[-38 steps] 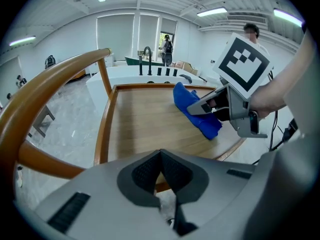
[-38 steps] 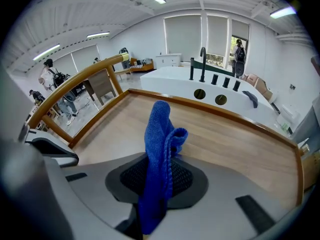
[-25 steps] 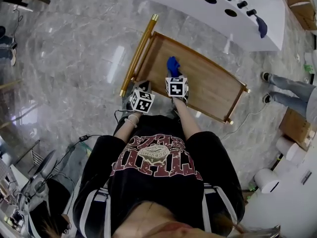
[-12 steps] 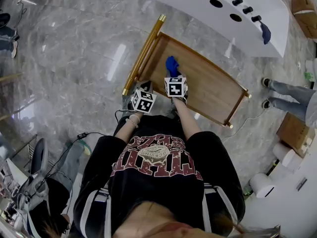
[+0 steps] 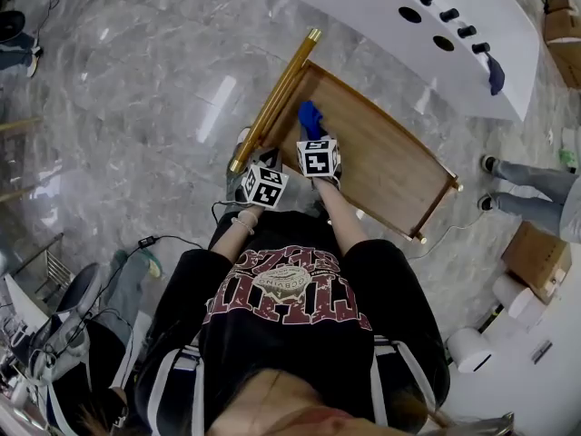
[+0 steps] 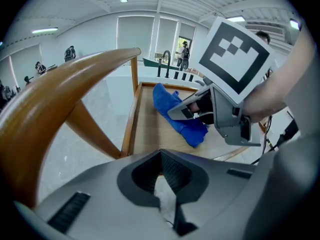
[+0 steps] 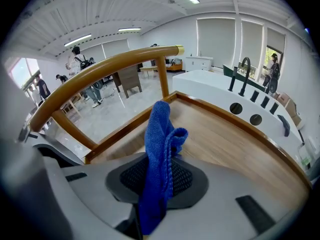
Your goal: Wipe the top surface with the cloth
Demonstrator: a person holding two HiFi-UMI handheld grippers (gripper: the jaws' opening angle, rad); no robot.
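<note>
The wooden cart top (image 5: 390, 166) lies ahead of me, its brass handle (image 5: 275, 98) along the left end. My right gripper (image 5: 312, 131) is shut on the blue cloth (image 5: 310, 116) and holds it down on the top, close to the handle-side rail. In the right gripper view the cloth (image 7: 160, 144) rises from between the shut jaws of the right gripper (image 7: 156, 184), over the wooden top (image 7: 230, 139). My left gripper (image 5: 260, 160) hovers beside the cart's near left corner. Its jaws are shut on nothing in the left gripper view (image 6: 162, 184), which also shows the cloth (image 6: 175, 111).
A white counter (image 5: 381, 12) with a faucet and holes stands just beyond the cart. A person's legs (image 5: 531, 180) are at the right, with a cardboard box (image 5: 537, 257) below them. A cable (image 5: 172, 241) trails across the marble floor on the left.
My right gripper has carried the cloth across the top toward the handle-side rail. The left gripper has kept its place by the cart's corner.
</note>
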